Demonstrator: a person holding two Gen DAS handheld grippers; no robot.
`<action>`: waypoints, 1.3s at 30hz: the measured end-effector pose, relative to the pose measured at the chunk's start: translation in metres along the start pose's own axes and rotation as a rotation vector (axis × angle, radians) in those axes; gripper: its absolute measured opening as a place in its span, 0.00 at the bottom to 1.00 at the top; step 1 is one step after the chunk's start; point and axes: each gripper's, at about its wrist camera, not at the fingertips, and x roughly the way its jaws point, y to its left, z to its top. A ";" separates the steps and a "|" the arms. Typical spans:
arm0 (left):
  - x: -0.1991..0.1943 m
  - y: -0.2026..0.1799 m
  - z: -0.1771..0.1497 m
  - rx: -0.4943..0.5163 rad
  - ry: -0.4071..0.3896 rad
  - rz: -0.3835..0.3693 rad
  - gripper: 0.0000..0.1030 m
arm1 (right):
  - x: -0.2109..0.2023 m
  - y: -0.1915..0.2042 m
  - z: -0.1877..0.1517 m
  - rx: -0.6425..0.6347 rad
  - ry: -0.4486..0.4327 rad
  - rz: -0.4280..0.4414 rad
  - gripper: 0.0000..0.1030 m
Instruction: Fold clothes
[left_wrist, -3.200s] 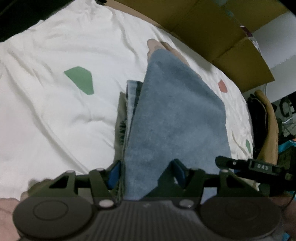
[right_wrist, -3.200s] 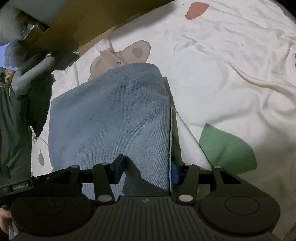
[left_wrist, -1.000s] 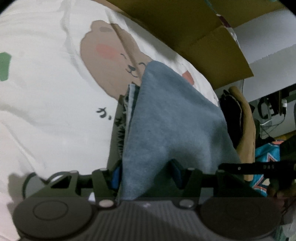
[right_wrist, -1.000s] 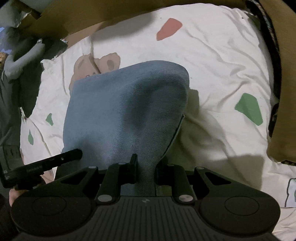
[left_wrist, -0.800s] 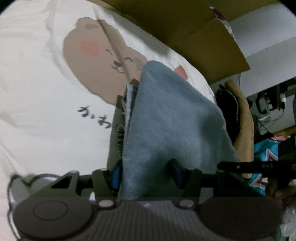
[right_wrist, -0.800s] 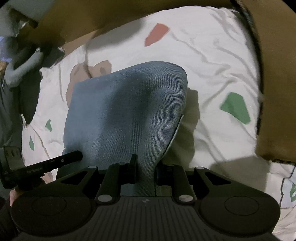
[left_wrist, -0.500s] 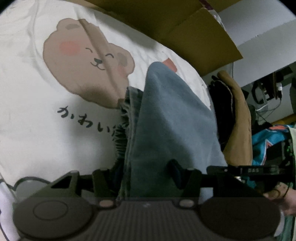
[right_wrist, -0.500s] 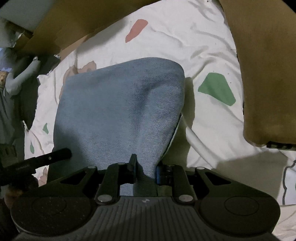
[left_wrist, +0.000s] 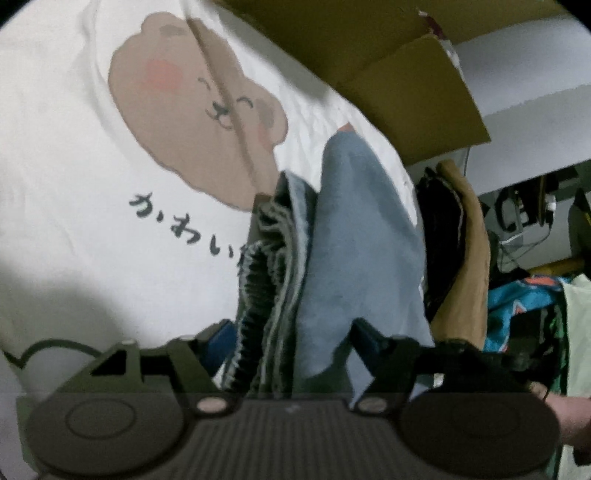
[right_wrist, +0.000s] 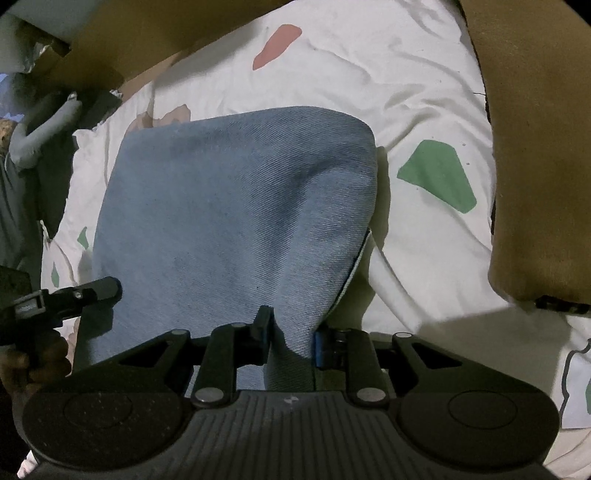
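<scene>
Right at the left gripper (left_wrist: 291, 350) the jaws have just been opening: they stand apart, the folded denim garment (left_wrist: 354, 251) between them, its stacked edges beside the left finger. The right gripper (right_wrist: 291, 332) is clamped narrowly on the same garment's near edge, cloth pinched between its pads. From both tools the bundle runs straight ahead, long axis pointing away along the fingers, resting on the white bedsheet (left_wrist: 74, 184). I'd judge the right hand is now the one carrying it. Farther off, the bear print (left_wrist: 192, 122), then cardboard (left_wrist: 388, 55)
</scene>
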 end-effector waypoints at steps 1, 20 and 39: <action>0.002 0.002 0.000 -0.008 0.007 -0.010 0.71 | 0.000 0.000 0.001 0.000 0.004 0.000 0.22; 0.024 0.016 0.018 -0.042 0.155 -0.138 0.49 | -0.006 -0.003 -0.002 -0.022 -0.008 0.026 0.27; 0.042 0.009 0.029 -0.069 0.272 -0.116 0.58 | 0.002 -0.046 -0.034 0.131 -0.132 0.251 0.34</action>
